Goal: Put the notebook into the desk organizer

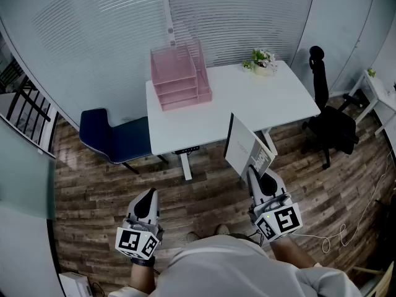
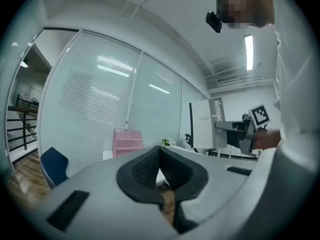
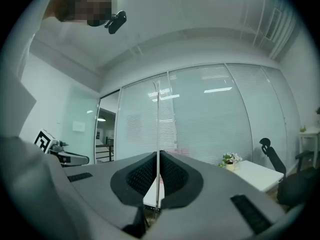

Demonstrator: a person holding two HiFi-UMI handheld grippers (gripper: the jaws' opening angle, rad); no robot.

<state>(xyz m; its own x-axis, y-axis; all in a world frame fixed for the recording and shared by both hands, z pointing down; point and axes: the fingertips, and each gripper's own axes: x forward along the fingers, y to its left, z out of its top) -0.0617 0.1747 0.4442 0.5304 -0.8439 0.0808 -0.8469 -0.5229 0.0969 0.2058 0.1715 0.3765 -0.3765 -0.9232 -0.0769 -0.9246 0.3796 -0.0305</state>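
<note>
I am pinching the notebook (image 1: 247, 146) by its bottom corner in my right hand-held gripper (image 1: 252, 173) (jaws clamped tight), judging it light, thin and apt to flop.

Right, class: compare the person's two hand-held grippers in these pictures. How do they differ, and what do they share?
The right hand-held gripper is shut on the notebook, which stands upright on edge; the left hand-held gripper is shut on nothing. The right one is in front of the right half of the white desk; the left one is in front of its left corner. Both are grey, carry a marker cube and point towards the desk.
</note>
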